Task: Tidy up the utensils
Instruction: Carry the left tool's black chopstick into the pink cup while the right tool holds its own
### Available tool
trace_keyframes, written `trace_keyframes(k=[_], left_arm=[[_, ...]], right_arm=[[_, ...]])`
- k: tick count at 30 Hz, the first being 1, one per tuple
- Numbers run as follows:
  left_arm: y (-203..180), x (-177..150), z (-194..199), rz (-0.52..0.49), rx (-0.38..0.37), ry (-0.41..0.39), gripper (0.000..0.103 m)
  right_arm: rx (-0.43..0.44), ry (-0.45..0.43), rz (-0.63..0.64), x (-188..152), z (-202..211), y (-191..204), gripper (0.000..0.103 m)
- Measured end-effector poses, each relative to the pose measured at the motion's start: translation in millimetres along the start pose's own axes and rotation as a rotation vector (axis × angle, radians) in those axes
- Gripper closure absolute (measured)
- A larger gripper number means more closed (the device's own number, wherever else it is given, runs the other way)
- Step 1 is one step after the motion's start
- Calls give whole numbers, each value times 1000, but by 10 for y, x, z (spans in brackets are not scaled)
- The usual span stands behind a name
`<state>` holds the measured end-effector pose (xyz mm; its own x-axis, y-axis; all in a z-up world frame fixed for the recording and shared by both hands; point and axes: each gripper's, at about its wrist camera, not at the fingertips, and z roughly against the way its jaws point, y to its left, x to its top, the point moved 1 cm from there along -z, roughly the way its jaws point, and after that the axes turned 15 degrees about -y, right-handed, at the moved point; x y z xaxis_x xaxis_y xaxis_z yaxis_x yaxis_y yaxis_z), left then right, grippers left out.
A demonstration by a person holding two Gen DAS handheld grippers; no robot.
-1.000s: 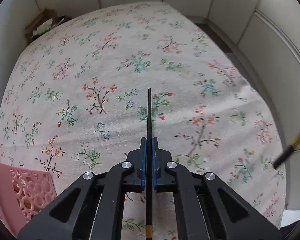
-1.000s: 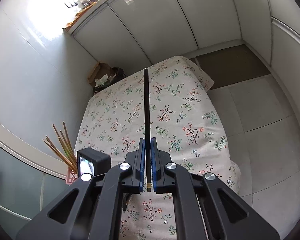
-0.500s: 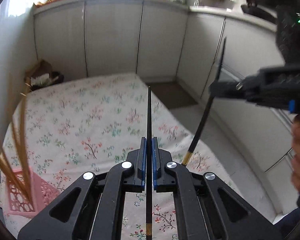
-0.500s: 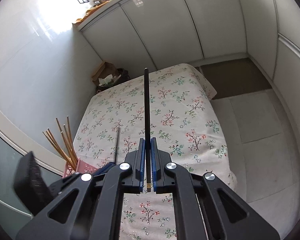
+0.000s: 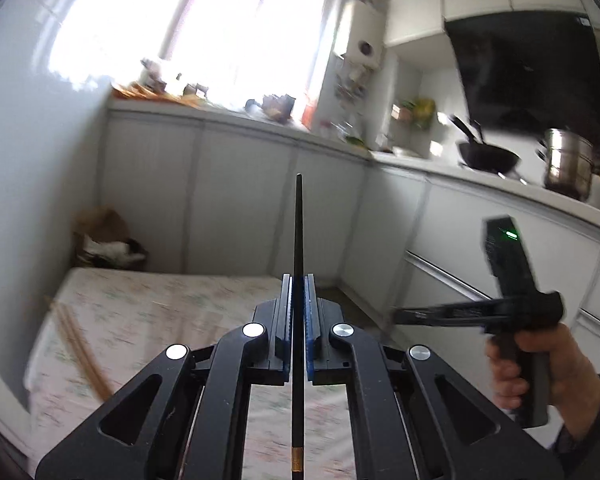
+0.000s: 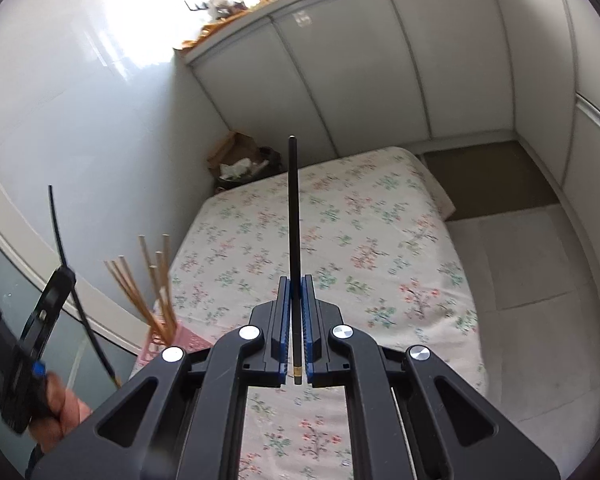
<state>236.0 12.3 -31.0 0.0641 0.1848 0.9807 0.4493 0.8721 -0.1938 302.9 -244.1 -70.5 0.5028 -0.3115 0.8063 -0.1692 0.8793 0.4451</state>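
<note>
My left gripper (image 5: 298, 280) is shut on a black chopstick (image 5: 299, 232) that points up and forward, high above the floral table (image 5: 148, 312). My right gripper (image 6: 295, 280) is shut on a second black chopstick (image 6: 293, 208) over the same table (image 6: 340, 240). A pink perforated basket (image 6: 160, 344) at the table's near left corner holds several wooden chopsticks (image 6: 152, 280). The left gripper (image 6: 66, 272) with its chopstick (image 6: 58, 232) shows at the left of the right wrist view. The right gripper (image 5: 396, 314) shows blurred at the right of the left wrist view.
White cabinets (image 6: 380, 80) line the walls around the table. A cardboard box with tissue (image 6: 240, 160) sits past the table's far left corner. A counter with a black wok (image 5: 488, 158) and a steel pot (image 5: 570, 164) runs along the right.
The left gripper has tilted sharply upward with its chopstick, from facing the tabletop to facing the window and counter. The right gripper has held its chopstick and pitched up slightly.
</note>
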Motion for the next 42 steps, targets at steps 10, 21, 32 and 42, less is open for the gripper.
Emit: trace_keyframes(k=[10, 21, 32, 42], left_arm=[[533, -56, 245, 34, 201, -92, 99], [865, -459, 126, -5, 314, -63, 99], [863, -715, 131, -72, 378, 9, 98], [834, -570, 303, -33, 383, 124, 73]], right_arm=[[115, -42, 56, -60, -39, 468, 97], [168, -26, 106, -201, -103, 709, 97], [193, -19, 135, -255, -122, 815, 97], [214, -4, 186, -406, -197, 1077, 97]])
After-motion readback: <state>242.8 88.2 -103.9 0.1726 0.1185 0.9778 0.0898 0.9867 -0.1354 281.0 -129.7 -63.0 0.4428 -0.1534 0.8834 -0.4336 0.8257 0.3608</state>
